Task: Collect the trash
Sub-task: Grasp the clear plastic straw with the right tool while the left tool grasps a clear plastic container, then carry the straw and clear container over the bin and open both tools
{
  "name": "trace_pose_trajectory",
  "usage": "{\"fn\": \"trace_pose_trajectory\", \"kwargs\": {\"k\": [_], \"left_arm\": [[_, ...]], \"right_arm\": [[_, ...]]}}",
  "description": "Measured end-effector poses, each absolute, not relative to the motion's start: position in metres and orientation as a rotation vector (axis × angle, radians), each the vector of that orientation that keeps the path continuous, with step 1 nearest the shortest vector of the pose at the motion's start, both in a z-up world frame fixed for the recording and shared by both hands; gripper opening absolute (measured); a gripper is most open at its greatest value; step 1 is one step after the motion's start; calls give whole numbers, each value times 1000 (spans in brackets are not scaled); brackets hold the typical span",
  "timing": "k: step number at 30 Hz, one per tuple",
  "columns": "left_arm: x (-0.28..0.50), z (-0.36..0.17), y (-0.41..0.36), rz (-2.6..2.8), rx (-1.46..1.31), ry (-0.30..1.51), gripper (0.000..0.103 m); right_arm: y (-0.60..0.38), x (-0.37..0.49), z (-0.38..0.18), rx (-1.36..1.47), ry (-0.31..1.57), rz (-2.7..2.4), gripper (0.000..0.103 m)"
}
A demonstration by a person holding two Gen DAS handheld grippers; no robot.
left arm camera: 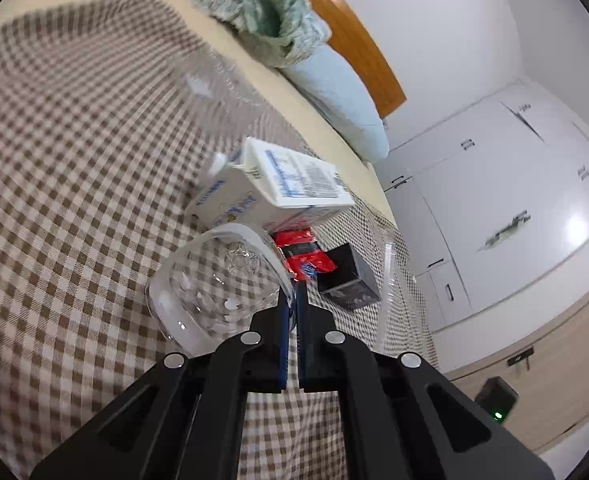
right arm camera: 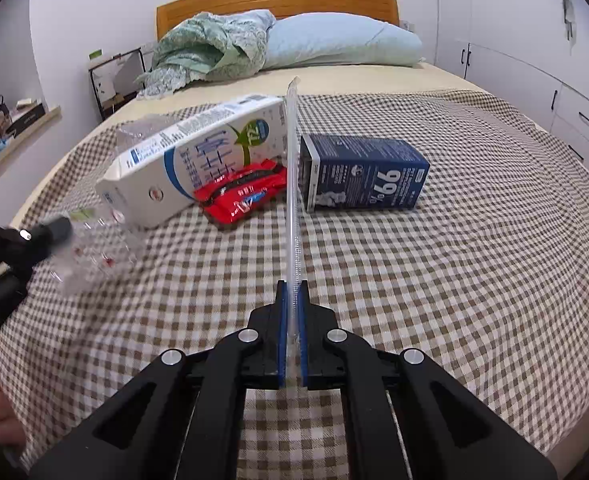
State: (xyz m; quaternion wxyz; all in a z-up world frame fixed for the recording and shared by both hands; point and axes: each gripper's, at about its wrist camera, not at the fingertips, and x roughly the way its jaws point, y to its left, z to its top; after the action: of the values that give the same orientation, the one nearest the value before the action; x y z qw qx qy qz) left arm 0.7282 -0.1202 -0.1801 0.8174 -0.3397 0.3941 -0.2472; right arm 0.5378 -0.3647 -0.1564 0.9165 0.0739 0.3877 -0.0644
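My left gripper (left arm camera: 292, 300) had its jaws clamped on the clear cup's (left arm camera: 214, 280) rim; the right gripper (right arm camera: 293, 292) pinched a clear lid (right arm camera: 293, 184) edge-on, its long axis pointing toward the headboard, between the milk carton (right arm camera: 198, 156) and the blue box (right arm camera: 362, 172) at mid-bed.

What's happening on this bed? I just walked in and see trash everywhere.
A person is collecting trash with two handheld grippers. The left gripper has its jaws shut on a clear cup's rim. The right gripper pinches a clear plastic sheet. A milk carton, red wrapper and blue box lie on the blanket.
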Motion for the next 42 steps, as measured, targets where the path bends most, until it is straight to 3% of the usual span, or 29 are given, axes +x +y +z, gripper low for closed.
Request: {"fn": "trace_pose_trajectory", "kwargs": {"k": [9,22,33,42], "left_arm": [[678,-147,-159,-472,-467,794,0],[616,-140,-150,-381,-286,730,0],[519,-111,-166,-506,-281,720,0],[428,-93,-263,-704,-151,739,0]], "right_arm": [[-361,521,-149,144,776,-130,5],[-358,466,-138,182,755,-118,5],[-419,324,-118,140,712,-251,5],[-516,187,-187,196,919,-414,5]]}}
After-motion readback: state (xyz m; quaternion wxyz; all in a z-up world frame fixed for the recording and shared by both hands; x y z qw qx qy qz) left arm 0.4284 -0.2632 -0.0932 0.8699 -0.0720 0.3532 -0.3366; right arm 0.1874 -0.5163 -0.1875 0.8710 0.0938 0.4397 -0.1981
